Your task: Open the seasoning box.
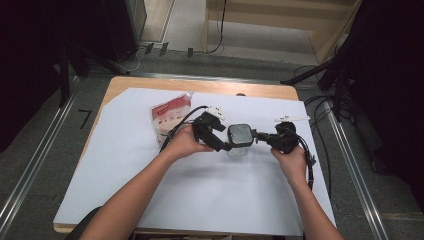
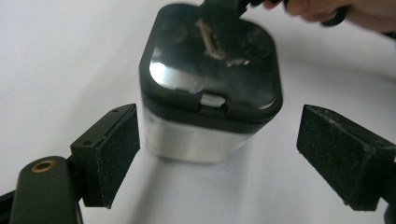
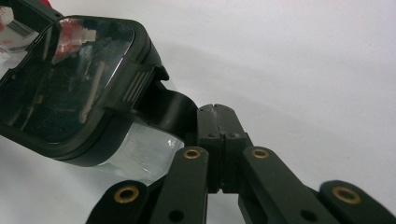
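— On the white sheet (image 1: 150,190) that covers the table (image 1: 150,84), what sits nearest the middle?

— A clear container (image 1: 239,148) with a black lid (image 1: 240,135), standing upright on the sheet. That container is the landmark for everything else.

— Where are the hands from it?

— The left hand (image 1: 186,142) is just to the container's left, the right hand (image 1: 291,159) to its right, forearms coming up from the near edge.

— And the left gripper (image 1: 223,143)?

— It reaches in at the container's left side. From the left gripper view its two padded jaws stand wide apart, one on each flank of the container (image 2: 205,130), neither pad pressing on it. The lid (image 2: 212,60) there shows a small pale latch at its front edge.

— The right gripper (image 1: 260,137)?

— It comes in from the container's right. In the right gripper view the jaws meet flat against each other, closed with nothing seen between them; a black tab (image 3: 170,112) off the lid (image 3: 70,88) lies right beside their tips, whether touching I cannot tell.

— Anything else?

— A packet (image 1: 169,119) with red print lies on the sheet beyond the container's left, behind the left hand
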A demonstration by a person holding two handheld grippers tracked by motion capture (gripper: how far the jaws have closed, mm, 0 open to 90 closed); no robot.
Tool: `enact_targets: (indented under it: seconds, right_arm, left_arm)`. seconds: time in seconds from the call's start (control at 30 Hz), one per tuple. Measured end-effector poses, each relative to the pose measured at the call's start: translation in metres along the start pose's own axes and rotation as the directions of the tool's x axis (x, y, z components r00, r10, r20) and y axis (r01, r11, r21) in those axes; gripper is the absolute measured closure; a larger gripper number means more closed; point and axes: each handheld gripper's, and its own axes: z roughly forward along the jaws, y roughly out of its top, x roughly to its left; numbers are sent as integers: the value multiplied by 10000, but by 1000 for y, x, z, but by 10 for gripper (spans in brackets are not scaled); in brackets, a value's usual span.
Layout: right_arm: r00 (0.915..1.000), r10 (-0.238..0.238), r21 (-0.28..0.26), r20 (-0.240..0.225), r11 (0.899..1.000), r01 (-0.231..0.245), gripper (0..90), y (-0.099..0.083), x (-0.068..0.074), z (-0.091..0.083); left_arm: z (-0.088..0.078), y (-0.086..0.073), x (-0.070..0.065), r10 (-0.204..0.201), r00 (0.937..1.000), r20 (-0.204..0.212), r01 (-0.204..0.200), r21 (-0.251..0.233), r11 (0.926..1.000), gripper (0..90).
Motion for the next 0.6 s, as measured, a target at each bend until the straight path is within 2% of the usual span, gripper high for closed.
enact_targets:
  seconds: [0.1,0.13,0.2,0.23,0.43,0.6]
  right_arm:
    - [10000,-1,36,34,10000,1,900,0,0,0]
    - [10000,7,33,43,10000,-7,900,0,1,0]
    - [10000,42,-5,41,10000,-42,900,0,1,0]
    - [10000,79,-4,44,10000,-79,900,0,1,0]
    - [9998,175,-49,53,9998,-175,900,0,1,0]
    - [9997,194,-37,112,9998,-193,900,0,2,-1]
  left_arm:
    - [7,1,0,45,10000,-62,-45,18,10000,138]
    - [9,1,0,6,9999,-108,-6,-43,10000,139]
    - [13,1,0,173,9996,-224,-177,-205,9996,140]
    - [14,0,1,168,9998,-141,-171,-265,9995,141]
    - [25,3,2,185,9993,-317,-186,-13,9998,144]
    - [26,3,3,298,9992,-273,-300,-73,9995,142]
